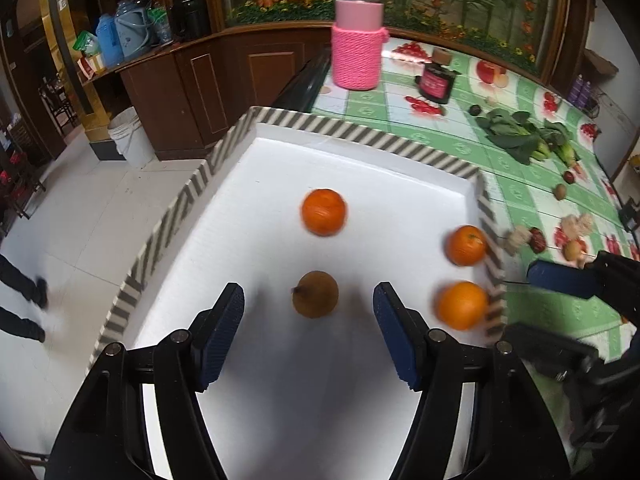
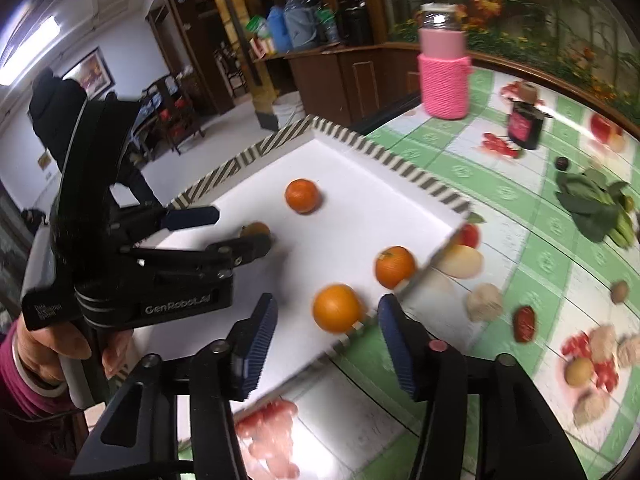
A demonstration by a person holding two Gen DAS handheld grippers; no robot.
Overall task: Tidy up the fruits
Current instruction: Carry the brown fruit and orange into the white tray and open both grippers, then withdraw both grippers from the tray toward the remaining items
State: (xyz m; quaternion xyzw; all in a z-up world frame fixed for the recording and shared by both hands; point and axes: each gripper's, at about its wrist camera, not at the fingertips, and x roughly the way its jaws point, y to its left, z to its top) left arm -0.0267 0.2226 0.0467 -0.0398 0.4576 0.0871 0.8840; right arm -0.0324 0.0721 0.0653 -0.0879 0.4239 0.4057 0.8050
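Note:
A white tray with a striped rim holds three oranges and a brown kiwi. My left gripper is open above the tray, with the kiwi lying free between and just beyond its fingertips. My right gripper is open and empty, over the tray's near corner, by an orange. The left gripper also shows in the right wrist view, over the kiwi. Other oranges lie in the tray.
A pink knit-covered jar and a dark jar stand behind the tray. Leafy greens, a kiwi, a red fruit and pale lumpy pieces lie on the fruit-print tablecloth to the right. A white bucket stands on the floor.

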